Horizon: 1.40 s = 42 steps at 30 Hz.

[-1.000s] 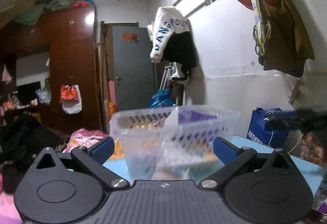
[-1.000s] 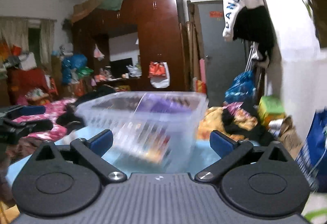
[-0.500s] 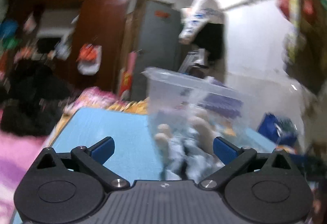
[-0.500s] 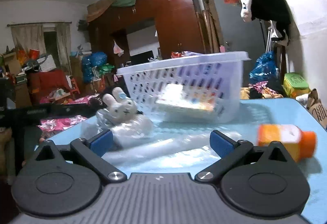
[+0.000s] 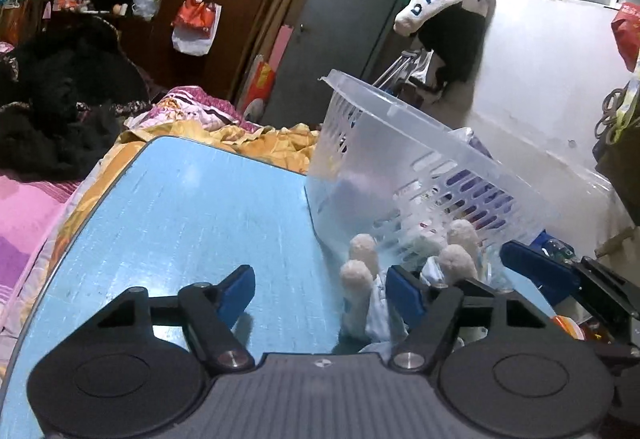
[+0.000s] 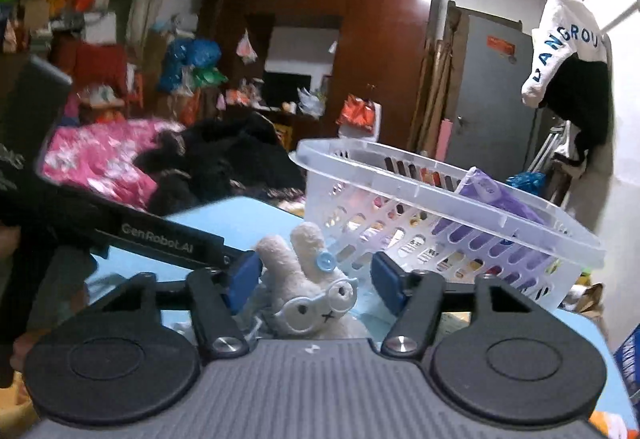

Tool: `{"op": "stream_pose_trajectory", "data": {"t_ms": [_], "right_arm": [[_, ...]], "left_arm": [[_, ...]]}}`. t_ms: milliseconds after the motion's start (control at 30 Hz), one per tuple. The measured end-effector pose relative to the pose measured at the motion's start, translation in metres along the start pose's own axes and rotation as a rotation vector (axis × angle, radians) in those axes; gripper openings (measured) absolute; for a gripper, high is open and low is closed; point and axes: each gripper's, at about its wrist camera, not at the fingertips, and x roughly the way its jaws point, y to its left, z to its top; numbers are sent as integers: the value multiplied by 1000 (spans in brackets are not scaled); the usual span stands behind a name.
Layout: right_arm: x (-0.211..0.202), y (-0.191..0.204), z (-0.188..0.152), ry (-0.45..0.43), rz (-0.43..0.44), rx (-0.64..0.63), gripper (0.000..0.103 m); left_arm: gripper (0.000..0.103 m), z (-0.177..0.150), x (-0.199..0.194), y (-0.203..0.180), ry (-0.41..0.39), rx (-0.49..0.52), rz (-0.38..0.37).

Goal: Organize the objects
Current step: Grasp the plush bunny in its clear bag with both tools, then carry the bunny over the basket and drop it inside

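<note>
Right tool [image 6: 310, 281] stands apart around the plush rabbit [image 6: 316, 299] on the blue counter [image 5: 192, 223], just beside the basket [image 6: 440, 223]; left tool [image 5: 320, 289] also apart, bunny off to its right. Clamp low on the body, not the ears, then lift clear over the basket rim.

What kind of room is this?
Most likely a cluttered bedroom in a home: a dark wooden wardrobe, pink bedding on a bed, and clothes hanging on the wall.
</note>
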Motion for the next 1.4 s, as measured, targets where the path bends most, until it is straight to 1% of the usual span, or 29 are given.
{"op": "stream_pose_trajectory", "data": {"t_ms": [100, 167, 233, 300, 400, 433, 467, 500, 567, 600, 667, 767, 867, 1100, 1267, 1400], "right_arm": [[4, -2, -5, 16, 1, 0, 60], [5, -2, -7, 26, -7, -6, 55], [7, -3, -9, 40, -5, -18, 52], [7, -3, -10, 48, -2, -23, 51], [3, -11, -12, 49, 25, -3, 51], [1, -15, -12, 46, 38, 14, 51], [1, -20, -13, 46, 50, 29, 51], [-1, -23, -14, 42, 62, 39, 51], [-2, -25, -15, 37, 79, 49, 50], [-3, -27, -16, 31, 87, 52, 50], [-5, -28, -17, 24, 95, 52, 50], [-6, -32, -16, 11, 114, 67, 50], [-13, -33, -18, -29, 141, 67, 50], [-30, -31, -14, -124, 137, 37, 50], [-45, -37, 1, -188, 132, 35, 50], [-44, -54, 27, -215, 119, 47, 50]], "left_arm": [[74, 1, 2, -1, -1, -3, 4], [67, 0, 3, -4, 3, 5, 4], [66, 0, 3, -7, 0, 11, 1], [66, 1, 6, -8, 5, 7, -6], [64, 2, 11, -12, 18, 12, -23], [61, 3, 13, -14, 18, 17, -24], [53, 3, 14, -17, 15, 24, -25], [47, 3, 14, -19, 14, 30, -30], [25, 3, 17, -23, 23, 42, -53], [23, 2, 17, -24, 23, 47, -68], [21, 0, 13, -29, 2, 75, -61], [20, -3, 4, -33, -46, 105, -75], [20, -6, -8, -35, -101, 120, -97], [20, -9, -37, -47, -232, 170, -129], [20, 4, -54, -66, -272, 206, -136], [20, 34, -58, -92, -293, 252, -128]]}}
